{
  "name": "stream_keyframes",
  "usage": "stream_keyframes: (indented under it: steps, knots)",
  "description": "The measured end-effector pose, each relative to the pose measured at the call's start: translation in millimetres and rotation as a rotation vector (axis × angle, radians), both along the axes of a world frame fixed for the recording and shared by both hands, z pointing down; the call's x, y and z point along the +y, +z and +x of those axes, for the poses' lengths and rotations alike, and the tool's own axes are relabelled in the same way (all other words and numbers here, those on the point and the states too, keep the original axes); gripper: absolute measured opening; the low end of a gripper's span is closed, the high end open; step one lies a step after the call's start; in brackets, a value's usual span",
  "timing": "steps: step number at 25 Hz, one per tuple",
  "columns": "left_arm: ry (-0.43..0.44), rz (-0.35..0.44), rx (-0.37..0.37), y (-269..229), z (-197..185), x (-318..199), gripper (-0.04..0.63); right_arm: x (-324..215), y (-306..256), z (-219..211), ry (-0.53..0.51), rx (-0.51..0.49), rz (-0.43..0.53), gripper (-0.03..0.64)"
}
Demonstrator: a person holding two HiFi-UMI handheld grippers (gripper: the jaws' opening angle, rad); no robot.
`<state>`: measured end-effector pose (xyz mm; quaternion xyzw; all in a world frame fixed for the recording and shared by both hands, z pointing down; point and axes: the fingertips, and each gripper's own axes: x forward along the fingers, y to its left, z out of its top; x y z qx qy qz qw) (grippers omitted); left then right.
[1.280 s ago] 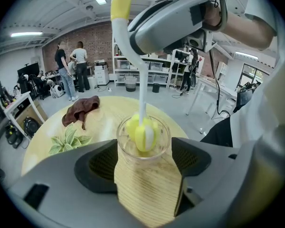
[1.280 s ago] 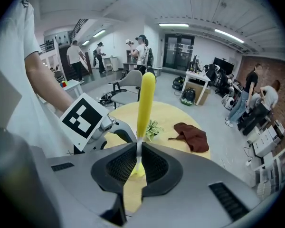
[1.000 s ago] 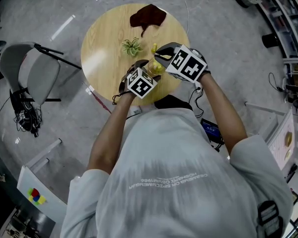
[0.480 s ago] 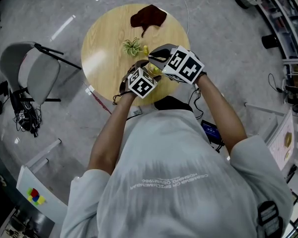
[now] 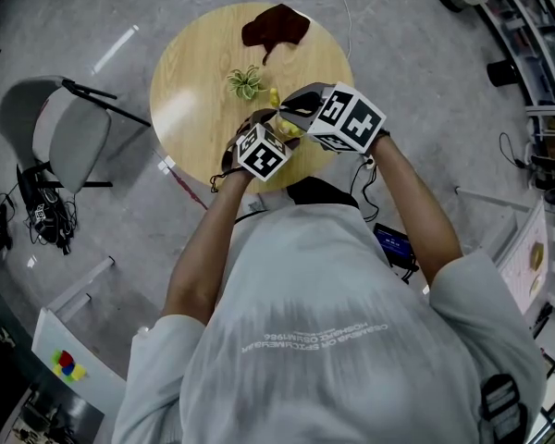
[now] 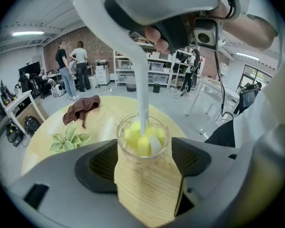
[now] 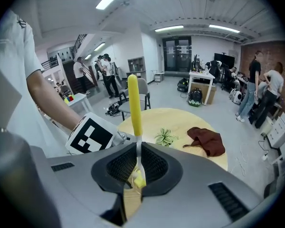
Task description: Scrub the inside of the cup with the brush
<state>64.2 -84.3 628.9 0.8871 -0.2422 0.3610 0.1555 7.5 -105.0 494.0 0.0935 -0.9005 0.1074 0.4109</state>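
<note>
The left tongs [image 6: 143, 161] are clamping the cup [image 6: 143, 194] from both sides, the dark pads pressing on its ribbed, wood-toned sleeve low in the middle of the left gripper view. That grip is holding the cup upright with its clear rim facing up, which looks like the whole point: an open mouth for the tool to work in. The right tongs [image 7: 137, 167] are pinching together on the thin white stem of the brush [image 7: 133, 103], its yellow handle end sticking up past the jaws at the centre of the right gripper view. The stem is running straight down from the top of the left gripper view into the cup, and the yellow foam head is sitting inside, filling most of the glass. Nothing else is showing in the cup; whether there is water I cannot tell. By my reading the scrubbing is under way, one tool bracing and the other working.

In the head view both tools are meeting over the lower edge of the round bench [image 5: 194, 72], at upper centre of the frame. Behind them on the bench a small plant [image 5: 244, 83] and a dark red cloth [image 5: 276, 26] are lying untouched.
</note>
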Motion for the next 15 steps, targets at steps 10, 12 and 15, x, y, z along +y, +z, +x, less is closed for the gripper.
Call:
stream_keyframes:
  steps: [10, 12, 15]
  knots:
    - [0.015, 0.010, 0.012, -11.7, -13.2, 3.1, 0.368, -7.2, -17.5, 36.1, 0.062, 0.045, 0.077, 0.055]
    - [0.002, 0.006, 0.034, -18.4, -27.9, 4.5, 0.368, -9.8, -27.5, 42.4, 0.109, 0.019, 0.095, 0.055]
    - [-0.034, 0.026, 0.072, -42.4, -58.5, -0.3, 0.368, -11.8, -46.8, 52.1, 0.183, -0.026, 0.128, 0.056]
